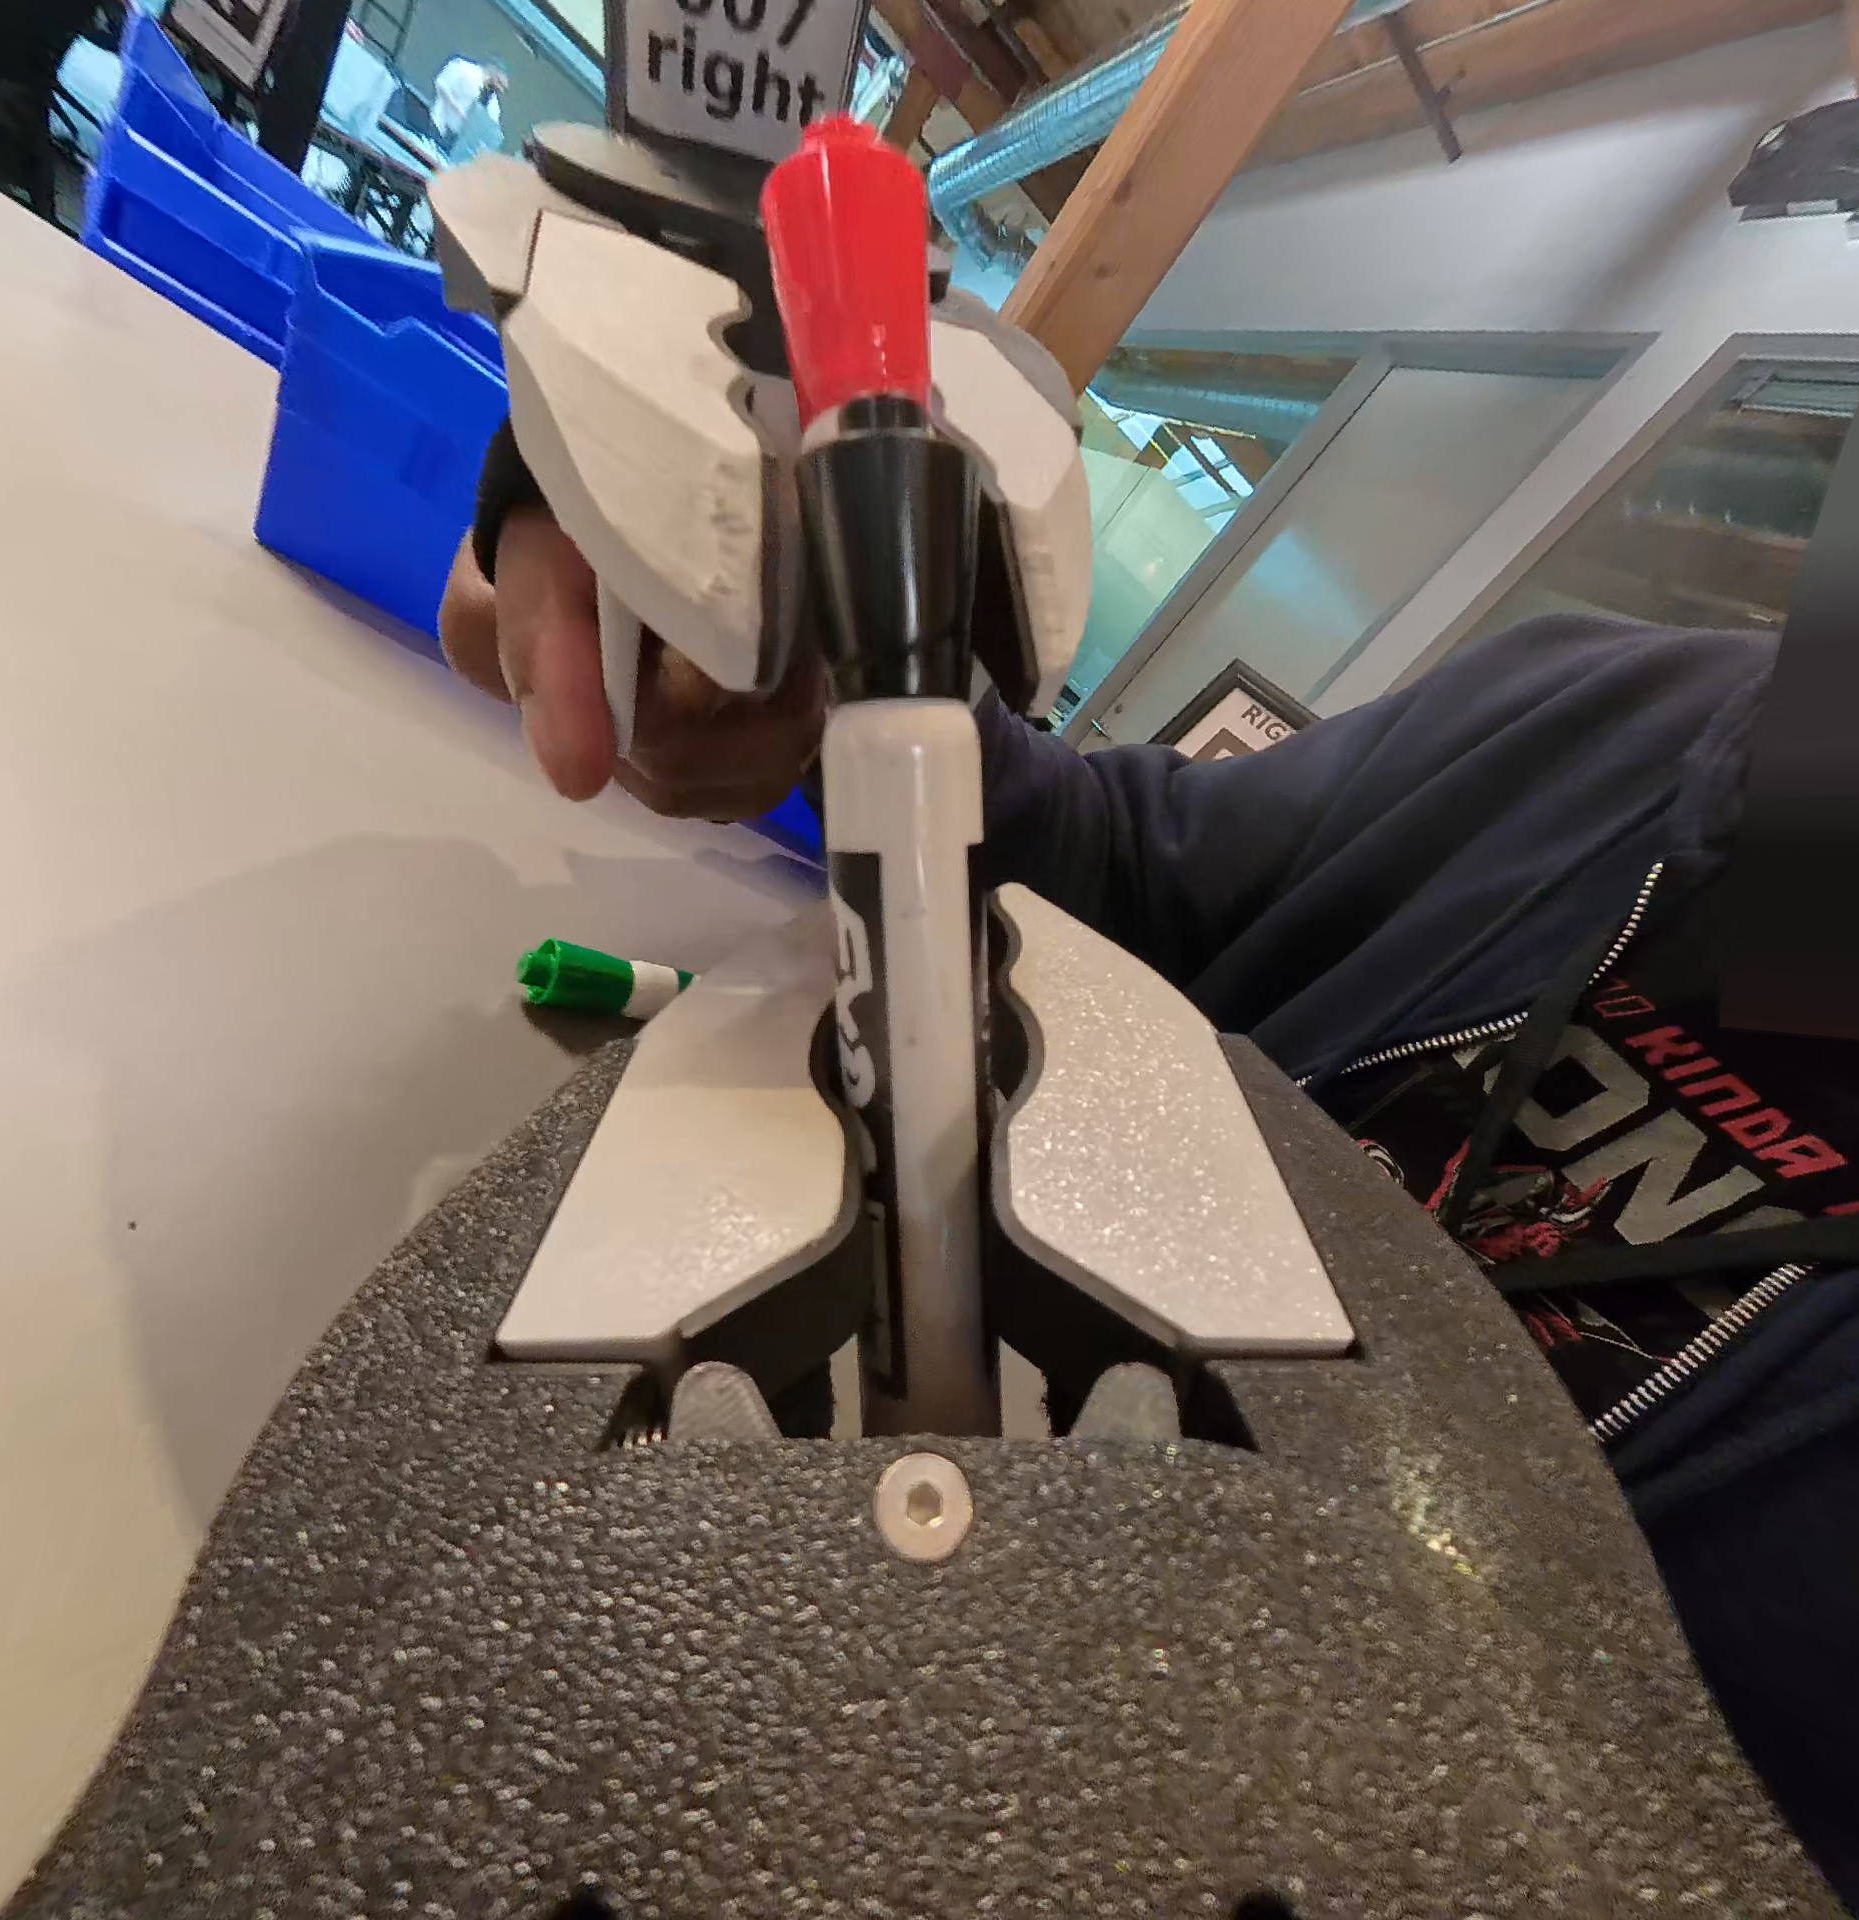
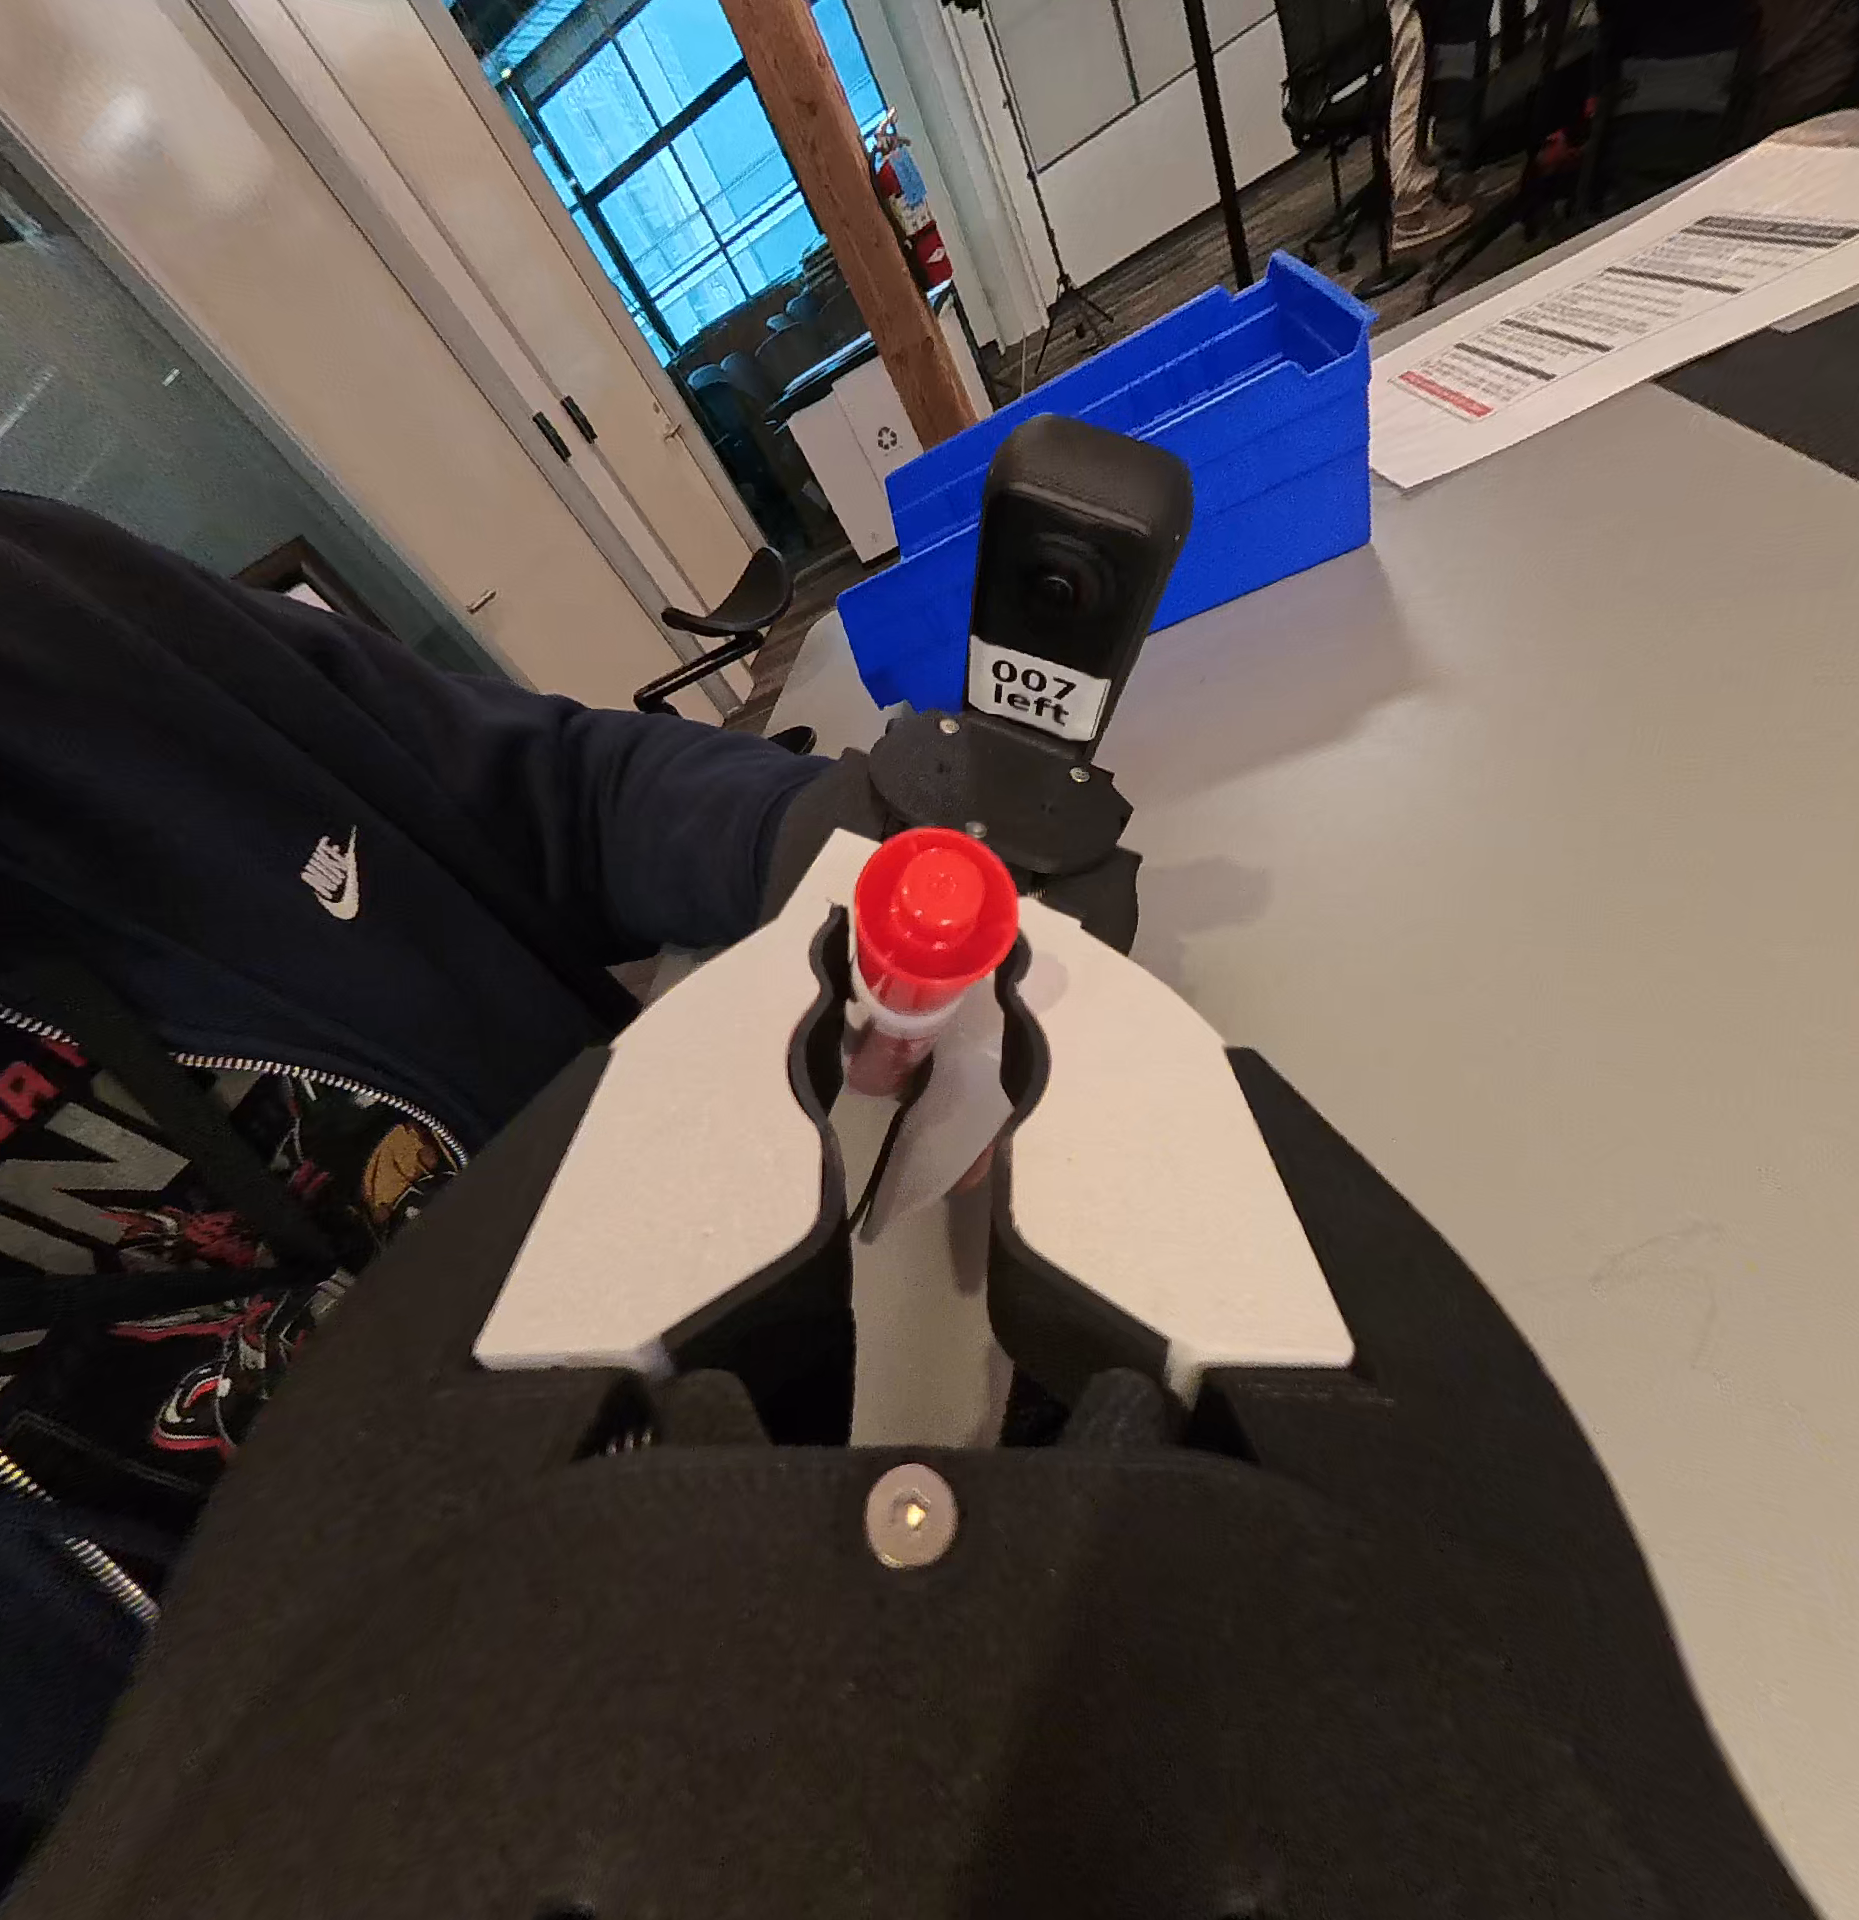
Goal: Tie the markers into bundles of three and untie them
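Note:
A marker with a white barrel [image 1: 930, 966], a black collar and a red cap [image 1: 847, 281] is held in the air between both grippers. My left gripper [image 1: 909, 925] is shut on its barrel. My right gripper [image 1: 899, 623] faces it and is shut around the black collar, with the cap pointing back toward its body. In the right wrist view the red cap [image 2: 935, 909] shows end-on at my right gripper's tips [image 2: 930, 966]. A green-capped marker [image 1: 603, 982] lies on the table to the left. No tie or band is visible.
The grey table [image 2: 1527, 831] bears blue plastic bins [image 1: 374, 447] at the far side, also seen in the right wrist view [image 2: 1247, 416]. A printed sheet [image 2: 1631, 301] lies at the far right. The left gripper's camera mount [image 2: 1008, 790] and a dark sleeve [image 2: 592, 810] sit behind the marker.

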A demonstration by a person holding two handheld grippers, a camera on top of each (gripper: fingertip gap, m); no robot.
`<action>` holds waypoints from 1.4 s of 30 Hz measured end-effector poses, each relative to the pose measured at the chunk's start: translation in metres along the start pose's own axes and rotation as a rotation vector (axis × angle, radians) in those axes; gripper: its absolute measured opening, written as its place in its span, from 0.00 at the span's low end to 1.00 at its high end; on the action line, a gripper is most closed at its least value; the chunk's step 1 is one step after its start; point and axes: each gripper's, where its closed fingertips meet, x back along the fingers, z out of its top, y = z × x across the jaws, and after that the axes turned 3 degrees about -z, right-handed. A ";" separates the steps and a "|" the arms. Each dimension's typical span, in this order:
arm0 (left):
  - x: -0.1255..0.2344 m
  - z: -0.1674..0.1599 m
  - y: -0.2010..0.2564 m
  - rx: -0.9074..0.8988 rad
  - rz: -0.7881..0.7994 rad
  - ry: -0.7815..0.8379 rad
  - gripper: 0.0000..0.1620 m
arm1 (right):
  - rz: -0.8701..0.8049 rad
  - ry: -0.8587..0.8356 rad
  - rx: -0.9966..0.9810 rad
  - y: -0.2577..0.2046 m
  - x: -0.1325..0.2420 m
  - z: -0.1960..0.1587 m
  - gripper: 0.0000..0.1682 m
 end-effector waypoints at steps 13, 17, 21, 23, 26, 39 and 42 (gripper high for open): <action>-0.007 -0.013 -0.009 0.036 0.053 -0.048 0.12 | 0.037 0.010 -0.062 0.002 -0.011 -0.008 0.11; -0.005 -0.011 -0.012 0.028 0.069 -0.043 0.12 | 0.044 0.026 -0.075 0.003 -0.010 -0.007 0.12; -0.004 -0.008 -0.014 0.040 0.076 -0.021 0.12 | 0.023 0.043 -0.107 0.010 -0.010 -0.007 0.16; -0.003 -0.007 -0.014 0.046 0.079 -0.011 0.12 | 0.039 0.058 -0.131 0.010 -0.010 -0.006 0.14; -0.003 -0.007 -0.015 0.036 0.092 -0.010 0.12 | 0.062 0.067 -0.140 0.007 -0.012 -0.005 0.11; -0.009 -0.019 -0.021 -0.046 0.192 -0.092 0.09 | 0.052 0.158 -0.066 0.002 -0.025 0.000 0.11; -0.010 -0.021 -0.020 -0.071 0.203 -0.109 0.07 | 0.074 0.153 -0.047 -0.004 -0.026 -0.001 0.11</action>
